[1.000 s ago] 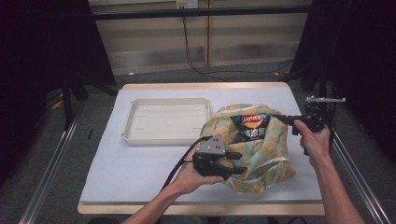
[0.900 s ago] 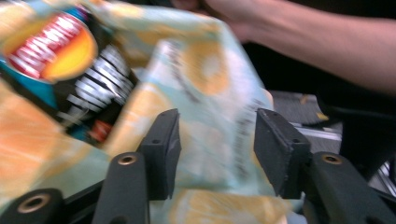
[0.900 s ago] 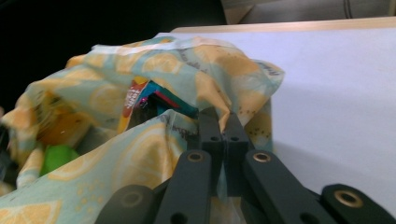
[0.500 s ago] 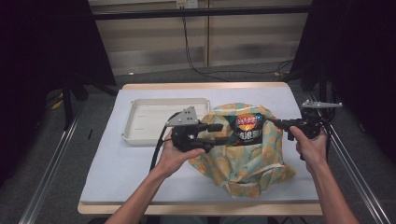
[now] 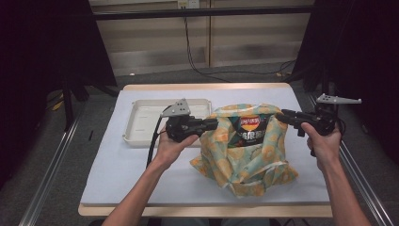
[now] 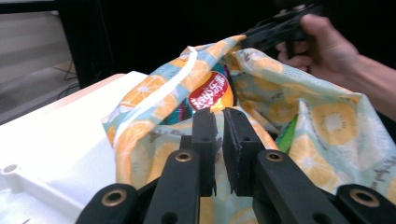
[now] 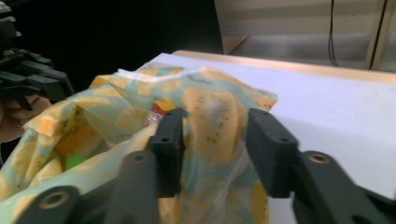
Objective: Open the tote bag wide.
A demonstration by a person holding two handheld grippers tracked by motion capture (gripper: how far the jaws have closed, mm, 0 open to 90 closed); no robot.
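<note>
The fruit-print bag [image 5: 249, 150] sits on the white-covered table [image 5: 117, 174], just right of the empty tray [image 5: 141, 123], and the person is pulling its mouth open from both sides. The left gripper [image 5: 214, 124] has its jaws pinched nearly together on the near edge of the fabric, as the left gripper view shows [image 6: 219, 140]; the right gripper [image 5: 281, 115] has its jaws wider apart with a fold of the rim bunched between them [image 7: 215, 135], so it looks like a looser hold. A chip packet [image 5: 249, 129] stands inside, its red logo showing through the gap. To do this well, I'd say keep both rims level and pull apart evenly, tighten the right side before tugging further, and lift a little so the fabric clears the packet rather than dragging the whole bag across the table.
</note>
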